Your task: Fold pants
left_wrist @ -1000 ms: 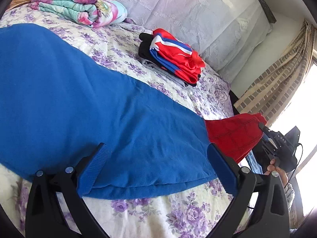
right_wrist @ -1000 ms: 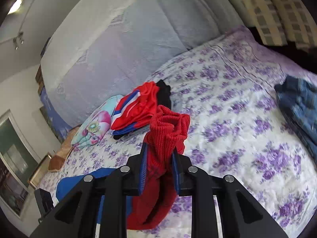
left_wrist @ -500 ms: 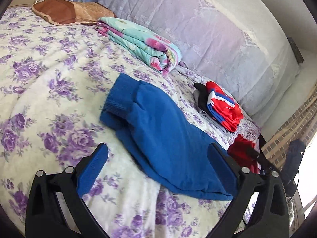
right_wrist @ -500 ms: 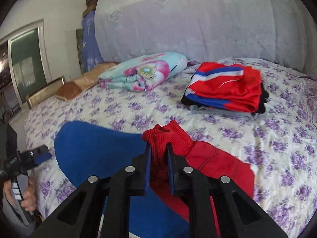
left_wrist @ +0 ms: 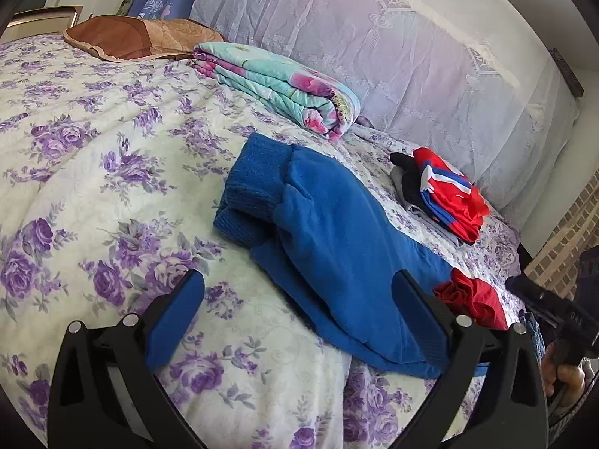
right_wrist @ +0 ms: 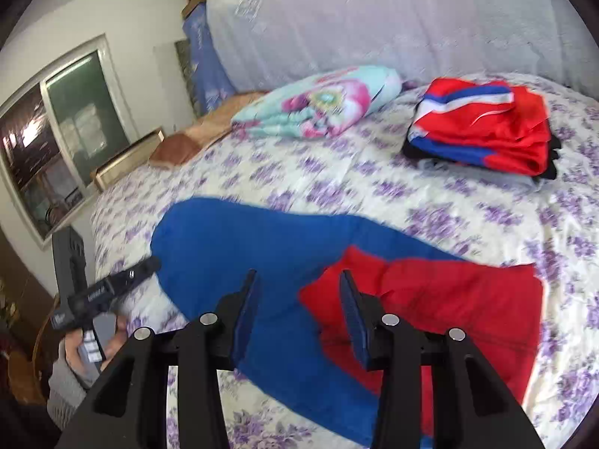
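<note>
Left hand-held gripper [left_wrist: 297,314] hovers low over the near edge of the bed with the purple-flowered cover [left_wrist: 93,172], fingers spread wide, holding nothing. Right hand-held gripper [right_wrist: 297,312] hangs above the garment with jaws parted, released, nothing between them. Blue-and-red fleece pants [right_wrist: 269,258] lie flat across the bed, blue leg with ribbed cuff toward the far left, red leg [right_wrist: 449,299] laid over the blue at near right. Beyond the pants: folded turquoise floral quilt [left_wrist: 277,86], brown pillow [left_wrist: 131,37], stack of folded red, blue and black clothes [right_wrist: 483,131] at far right. Lace-covered headboard [left_wrist: 393,48] behind.
</note>
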A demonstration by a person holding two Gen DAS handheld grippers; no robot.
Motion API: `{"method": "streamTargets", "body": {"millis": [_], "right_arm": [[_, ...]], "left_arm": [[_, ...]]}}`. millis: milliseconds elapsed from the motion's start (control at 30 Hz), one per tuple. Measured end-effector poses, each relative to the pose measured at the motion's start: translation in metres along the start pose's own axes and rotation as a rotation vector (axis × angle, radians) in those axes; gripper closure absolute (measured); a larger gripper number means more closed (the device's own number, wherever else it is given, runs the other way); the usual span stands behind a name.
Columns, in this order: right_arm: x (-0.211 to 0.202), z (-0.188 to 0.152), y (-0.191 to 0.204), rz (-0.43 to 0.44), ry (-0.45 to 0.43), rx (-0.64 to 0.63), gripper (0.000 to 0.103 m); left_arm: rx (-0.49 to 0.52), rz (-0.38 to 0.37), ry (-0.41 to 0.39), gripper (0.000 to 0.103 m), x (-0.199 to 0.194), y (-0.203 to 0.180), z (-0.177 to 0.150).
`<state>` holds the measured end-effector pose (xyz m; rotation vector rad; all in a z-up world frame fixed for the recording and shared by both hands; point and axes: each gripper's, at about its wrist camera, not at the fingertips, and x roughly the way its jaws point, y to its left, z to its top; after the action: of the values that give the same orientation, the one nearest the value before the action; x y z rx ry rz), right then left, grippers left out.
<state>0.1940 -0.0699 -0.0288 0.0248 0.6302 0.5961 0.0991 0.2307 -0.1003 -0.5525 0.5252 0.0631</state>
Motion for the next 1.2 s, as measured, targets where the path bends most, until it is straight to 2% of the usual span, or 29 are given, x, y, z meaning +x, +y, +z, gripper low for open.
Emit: {"method": "streamTargets", "body": {"millis": [33,100,167,233,267,333,400,533,567,600,633,667,767,800,833,933,967,1067,1200], "right_arm": [[0.001,0.002,-0.004,-0.055,-0.007,-0.004,0.06],[0.016,0.0,-0.012,-0.123,0.038,-0.011,0.059],[0.04,-0.012,-0.016,-0.136,0.122,0.001,0.06],[0.079,-0.036,-0.013,-0.15,0.274,-0.055,0.057],[0.08,-0.041,-0.011,-0.149,0.236,-0.07,0.055],[0.075,-0.034,-0.013,-0.139,0.258,-0.05,0.055],[0.066,-0.03,-0.014,-0.119,0.24,-0.04,0.056],[0.038,-0.023,-0.012,-0.099,0.1,-0.018,0.056],[0.04,-0.023,-0.014,-0.107,0.097,-0.017,0.05],[0.051,-0.025,-0.016,-0.134,0.14,-0.03,0.038],[0.071,-0.031,-0.019,-0.143,0.234,-0.047,0.032],[0.082,-0.038,-0.022,-0.114,0.264,-0.049,0.024],[0.066,-0.028,-0.027,-0.045,0.238,0.009,0.024],[0.053,-0.025,-0.029,-0.008,0.191,0.029,0.024],[0.037,-0.024,-0.033,0.017,0.134,0.042,0.023],[0.0,-0.02,-0.053,0.036,0.012,0.087,0.014],[-0.006,-0.021,-0.063,0.027,-0.004,0.113,0.01],[-0.015,-0.033,-0.098,-0.007,-0.008,0.237,0.009],[-0.017,-0.052,-0.131,0.077,-0.009,0.426,0.009]], "left_arm": [[0.0,0.001,0.0,0.005,0.0,0.0,0.0],[0.003,0.004,0.001,0.005,0.001,0.0,0.001],[0.006,0.007,0.001,0.005,0.001,0.0,0.0],[0.01,0.007,0.003,0.005,0.002,0.0,0.0],[0.011,0.007,0.005,0.005,0.003,0.0,0.001],[0.013,0.007,0.007,0.005,0.003,0.0,0.001],[0.015,0.011,0.007,0.005,0.003,-0.001,0.0],[0.016,0.014,0.011,0.005,0.004,-0.001,0.0],[0.016,0.016,0.013,0.005,0.004,-0.001,0.0],[0.016,0.018,0.016,0.005,0.005,-0.002,0.0],[0.016,0.019,0.019,0.005,0.005,-0.001,0.0],[0.015,0.021,0.023,0.005,0.006,-0.001,0.001],[0.002,0.034,0.055,0.005,0.009,-0.001,0.005],[-0.01,0.035,0.07,0.005,0.009,-0.001,0.008],[-0.028,0.031,0.088,0.005,0.01,0.001,0.011],[-0.123,-0.018,0.138,0.005,0.012,0.011,0.023],[-0.162,-0.041,0.15,0.005,0.014,0.015,0.027],[-0.285,-0.101,0.177,0.005,0.019,0.026,0.037],[-0.351,-0.124,0.194,0.005,0.027,0.028,0.042]]}}
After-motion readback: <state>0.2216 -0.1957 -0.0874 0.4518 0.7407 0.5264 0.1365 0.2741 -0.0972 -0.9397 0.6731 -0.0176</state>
